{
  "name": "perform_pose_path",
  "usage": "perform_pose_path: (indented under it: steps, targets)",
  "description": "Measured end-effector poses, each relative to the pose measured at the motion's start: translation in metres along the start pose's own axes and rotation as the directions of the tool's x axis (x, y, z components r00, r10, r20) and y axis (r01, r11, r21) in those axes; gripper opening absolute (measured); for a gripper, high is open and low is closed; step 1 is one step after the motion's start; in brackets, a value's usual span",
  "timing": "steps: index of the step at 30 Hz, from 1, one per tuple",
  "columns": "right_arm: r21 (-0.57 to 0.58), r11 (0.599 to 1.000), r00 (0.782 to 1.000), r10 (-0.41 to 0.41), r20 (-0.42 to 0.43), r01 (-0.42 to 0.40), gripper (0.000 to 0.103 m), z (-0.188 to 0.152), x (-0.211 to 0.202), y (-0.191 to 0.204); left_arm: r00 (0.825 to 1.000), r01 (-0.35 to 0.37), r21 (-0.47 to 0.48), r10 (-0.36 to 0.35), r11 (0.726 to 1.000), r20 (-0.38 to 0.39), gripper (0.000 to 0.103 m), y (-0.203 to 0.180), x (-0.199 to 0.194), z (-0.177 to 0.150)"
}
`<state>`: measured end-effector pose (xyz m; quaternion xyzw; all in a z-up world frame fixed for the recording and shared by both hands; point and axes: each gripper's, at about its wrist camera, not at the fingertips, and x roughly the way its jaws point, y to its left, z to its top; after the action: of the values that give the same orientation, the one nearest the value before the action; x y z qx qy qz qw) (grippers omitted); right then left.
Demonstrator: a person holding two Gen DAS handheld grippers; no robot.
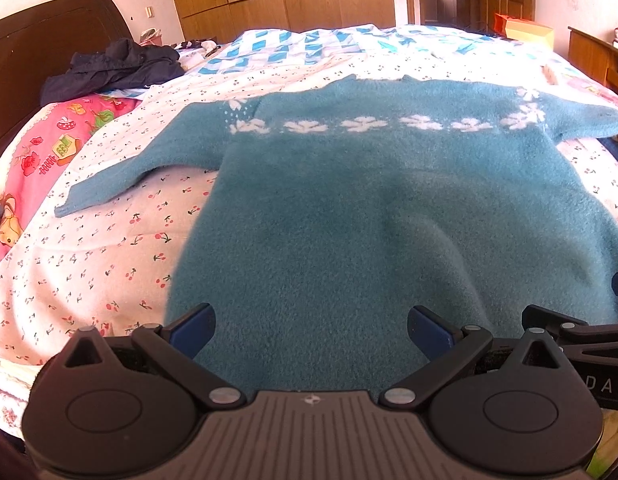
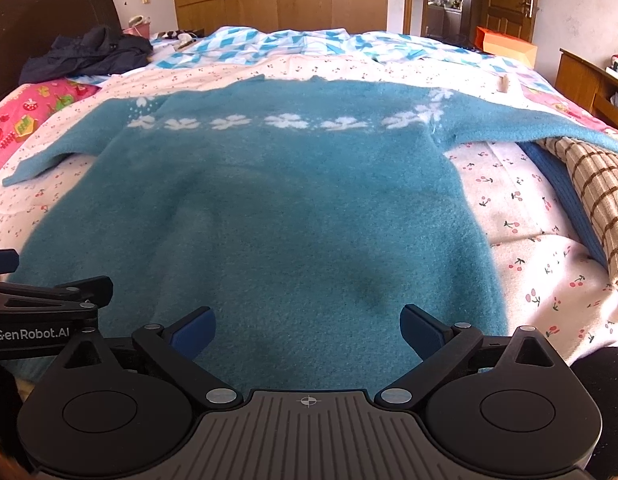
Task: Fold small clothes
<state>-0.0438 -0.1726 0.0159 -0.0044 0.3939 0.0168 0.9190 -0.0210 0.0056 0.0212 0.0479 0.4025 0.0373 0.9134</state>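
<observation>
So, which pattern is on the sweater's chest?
White flowers in a row on the teal sweater; clearest in the right wrist view.

I can't see the sweater (image 1: 349, 216) hem, it's behind my left gripper (image 1: 311, 330); the right sleeve runs off frame.

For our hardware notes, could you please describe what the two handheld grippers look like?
Both the left gripper and right gripper match: black linkage arms with silver rivets, blue finger pads, round black housings, a ribbed grey centre plate with a crosshair mark. White "GenRobot.AI" lettering marks the side.
</observation>
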Motion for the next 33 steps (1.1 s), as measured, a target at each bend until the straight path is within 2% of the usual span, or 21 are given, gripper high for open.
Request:
perform_pose_path:
  steps: [16, 33]
  targets:
    - [0.011, 1.000, 1.000, 0.010, -0.005, -0.010, 0.098, 0.0003, 0.0012, -0.0015, 1.000, 0.020, -0.055, -0.019, 0.998, 0.003, 0.103, 0.0092, -0.0017, 0.0015]
    - [0.043, 0.999, 1.000, 0.021, -0.003, -0.021, 0.098, 0.0011, 0.0004, -0.0060, 1.000, 0.022, -0.052, -0.022, 0.998, 0.002, 0.103, 0.0095, -0.0014, 0.0021]
